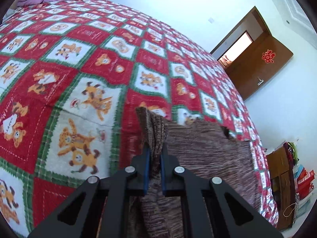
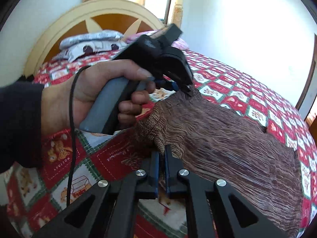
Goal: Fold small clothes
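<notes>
Your left tongs [image 1: 155, 154] pinch the brown sweater's [image 1: 208, 154] bunched edge. Your right tongs [image 2: 162, 156] grip its knitted hem (both over the bed [image 1: 79, 69]).

The brown garment [image 2: 227, 134] is a coarse ribbed knit, matt and fuzzy, with a looser waffle-textured band at its edge. The red, white and green bedspread [image 1: 83, 75] under it is soft, napped cloth with stitched lines. The left gripper [image 1: 155, 154] and right gripper [image 2: 162, 158] are matt black plastic with blue pads and shiny metal pins; the door [image 1: 263, 69] looks like smooth brown wood.
</notes>
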